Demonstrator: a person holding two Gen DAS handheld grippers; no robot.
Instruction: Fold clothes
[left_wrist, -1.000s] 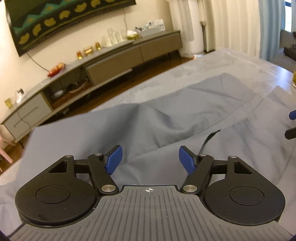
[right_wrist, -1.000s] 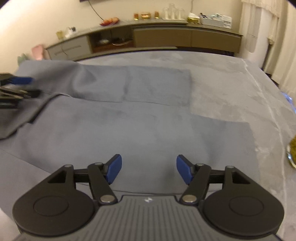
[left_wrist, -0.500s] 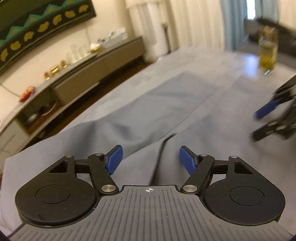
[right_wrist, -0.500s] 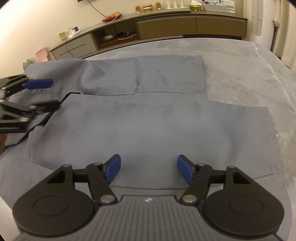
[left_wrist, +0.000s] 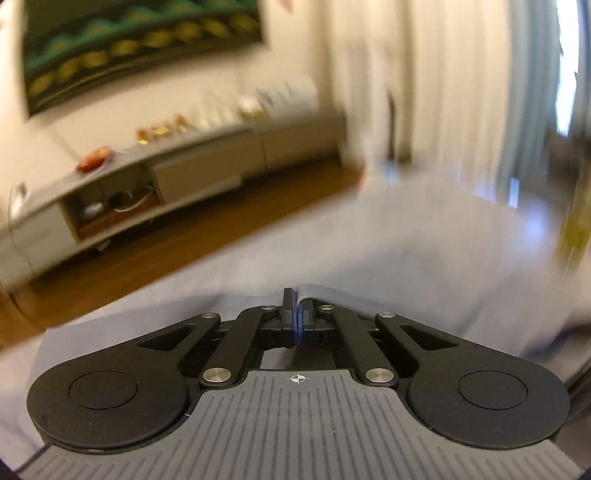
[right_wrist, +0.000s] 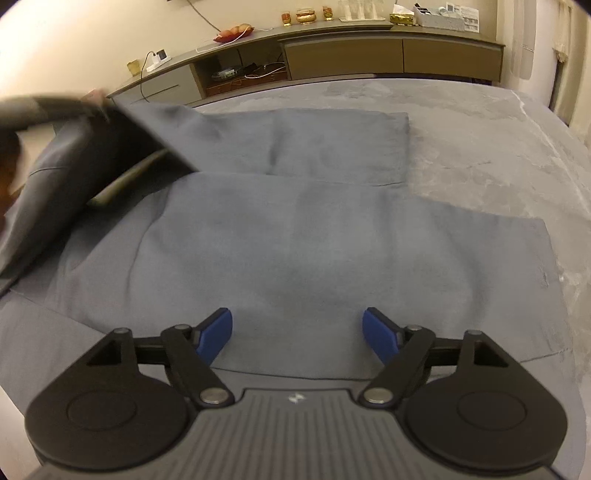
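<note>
A blue-grey garment lies spread on a grey cover. My left gripper is shut on a pinch of its cloth, with the garment stretching away blurred in front. In the right wrist view that part shows as a raised flap at the upper left, tilted up off the rest, with a blurred dark gripper and a hand at the frame edge. My right gripper is open low over the garment's near hem, nothing between its blue pads.
A long low cabinet with bowls, jars and glasses runs along the far wall. Wooden floor lies between it and the cover. A blurred yellow bottle stands at the right, before pale curtains.
My left gripper has shut on the garment and swung up, lifting a flap of it. My right gripper has stayed open and kept over the near hem.
</note>
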